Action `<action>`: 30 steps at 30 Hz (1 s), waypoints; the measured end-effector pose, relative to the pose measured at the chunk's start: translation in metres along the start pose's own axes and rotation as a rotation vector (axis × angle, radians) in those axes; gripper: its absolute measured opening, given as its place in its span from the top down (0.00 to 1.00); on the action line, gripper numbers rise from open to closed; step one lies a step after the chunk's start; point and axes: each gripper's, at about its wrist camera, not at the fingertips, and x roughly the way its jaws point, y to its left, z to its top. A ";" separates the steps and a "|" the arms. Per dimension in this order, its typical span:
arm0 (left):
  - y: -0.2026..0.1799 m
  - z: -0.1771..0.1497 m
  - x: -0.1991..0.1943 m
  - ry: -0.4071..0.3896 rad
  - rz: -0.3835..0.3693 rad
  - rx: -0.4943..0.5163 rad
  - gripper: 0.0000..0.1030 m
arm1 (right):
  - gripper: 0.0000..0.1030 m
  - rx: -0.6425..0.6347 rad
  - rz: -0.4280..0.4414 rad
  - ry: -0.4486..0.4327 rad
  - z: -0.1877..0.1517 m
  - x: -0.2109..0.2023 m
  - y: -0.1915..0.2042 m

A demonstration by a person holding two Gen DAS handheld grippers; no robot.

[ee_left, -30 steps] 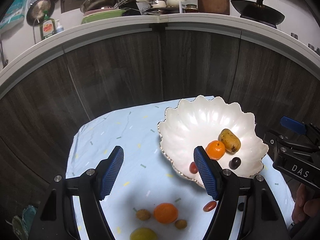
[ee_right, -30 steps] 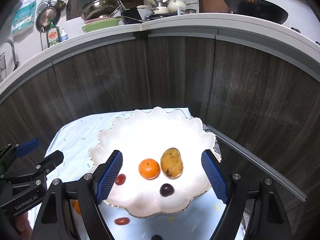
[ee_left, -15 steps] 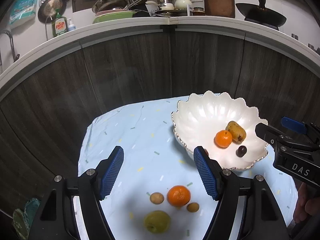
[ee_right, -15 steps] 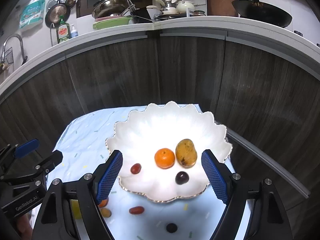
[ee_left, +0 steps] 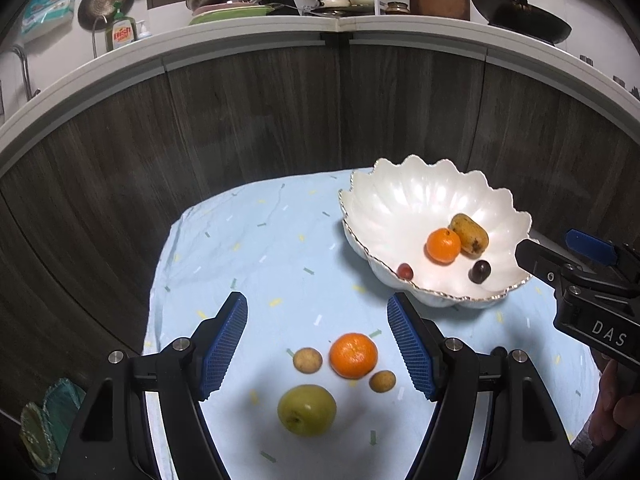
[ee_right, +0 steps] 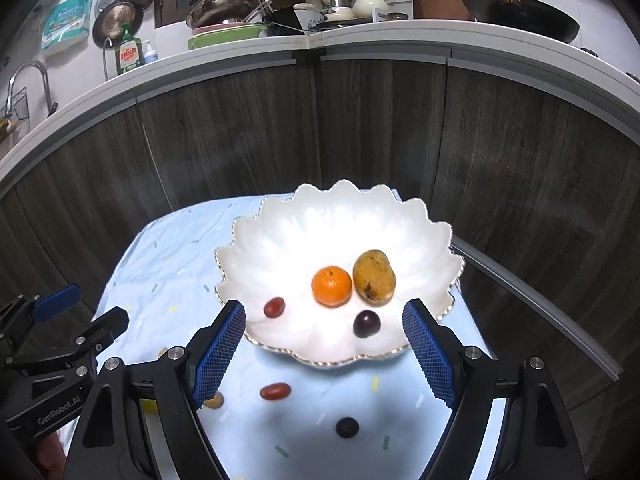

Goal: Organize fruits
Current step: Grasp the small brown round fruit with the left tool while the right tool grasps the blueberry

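Note:
A white scalloped bowl [ee_left: 400,200] [ee_right: 280,232] holds an orange [ee_right: 331,286], a yellow mango [ee_right: 374,277], a red grape [ee_right: 274,307] and a dark grape [ee_right: 366,324]. On the blue cloth lie an orange [ee_left: 353,355], a green apple [ee_left: 306,409], two small brown fruits [ee_left: 307,360] [ee_left: 382,381], a red grape [ee_right: 274,392] and a dark grape [ee_right: 347,427]. My left gripper [ee_left: 316,344] is open and empty above the loose fruits. My right gripper [ee_right: 325,354] is open and empty in front of the bowl.
The blue cloth [ee_left: 248,248] covers a small table set against dark wooden cabinet fronts [ee_left: 256,112]. A counter [ee_left: 240,36] above carries dishes, a wok and a soap bottle. A grey rail [ee_right: 540,312] runs to the right of the table.
Both grippers have drawn back and up from the bowl. More of the cloth and the loose fruits has come into view. Both stay open and empty.

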 end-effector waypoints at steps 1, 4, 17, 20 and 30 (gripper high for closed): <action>-0.001 -0.002 0.001 0.002 -0.002 0.002 0.30 | 0.21 0.000 -0.003 0.004 -0.002 0.000 -0.001; -0.006 -0.008 0.003 0.008 -0.011 0.004 0.30 | 0.21 0.003 -0.007 0.016 -0.009 0.000 -0.005; -0.026 -0.038 0.019 0.042 -0.054 -0.010 0.30 | 0.21 0.007 -0.032 0.065 -0.040 0.010 -0.019; -0.030 -0.045 0.024 0.049 -0.057 -0.003 0.30 | 0.21 0.007 -0.031 0.071 -0.046 0.012 -0.022; -0.045 -0.062 0.038 0.065 -0.057 0.017 0.31 | 0.21 -0.006 -0.029 0.080 -0.064 0.021 -0.027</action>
